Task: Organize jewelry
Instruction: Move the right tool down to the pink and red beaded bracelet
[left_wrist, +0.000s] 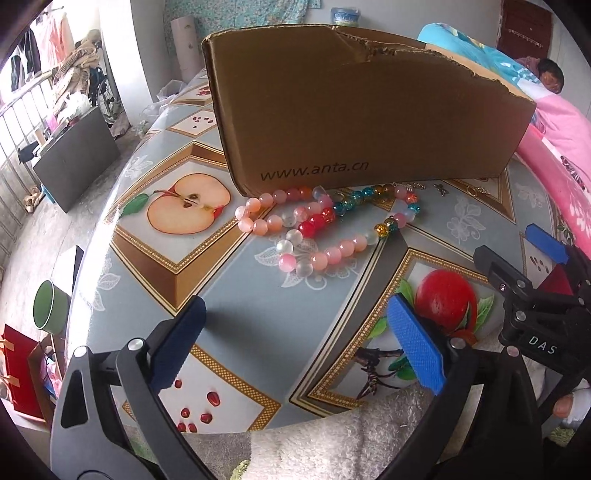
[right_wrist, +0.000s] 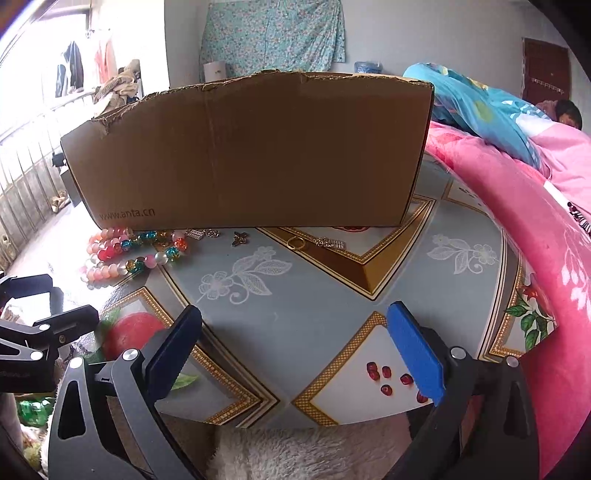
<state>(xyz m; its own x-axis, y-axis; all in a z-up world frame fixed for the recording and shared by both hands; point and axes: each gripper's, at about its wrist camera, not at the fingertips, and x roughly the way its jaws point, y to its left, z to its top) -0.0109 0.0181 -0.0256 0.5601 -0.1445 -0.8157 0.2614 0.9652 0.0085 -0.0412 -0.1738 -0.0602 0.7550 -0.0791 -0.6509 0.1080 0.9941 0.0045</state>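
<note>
1. Left gripper (left_wrist: 295, 343) spread wide, nothing between its jaws, hovering over the near table (left_wrist: 258, 314) edge.
2. Right gripper (right_wrist: 295, 343) also spread wide, empty.
3. Bead bracelets (left_wrist: 317, 225) heaped on the table's left side, touching the cardboard box (left_wrist: 351, 122) front.
4. Small charms (right_wrist: 240, 238) and a gold ring (right_wrist: 295, 243) lie right of the beads, just beside the box.
</note>
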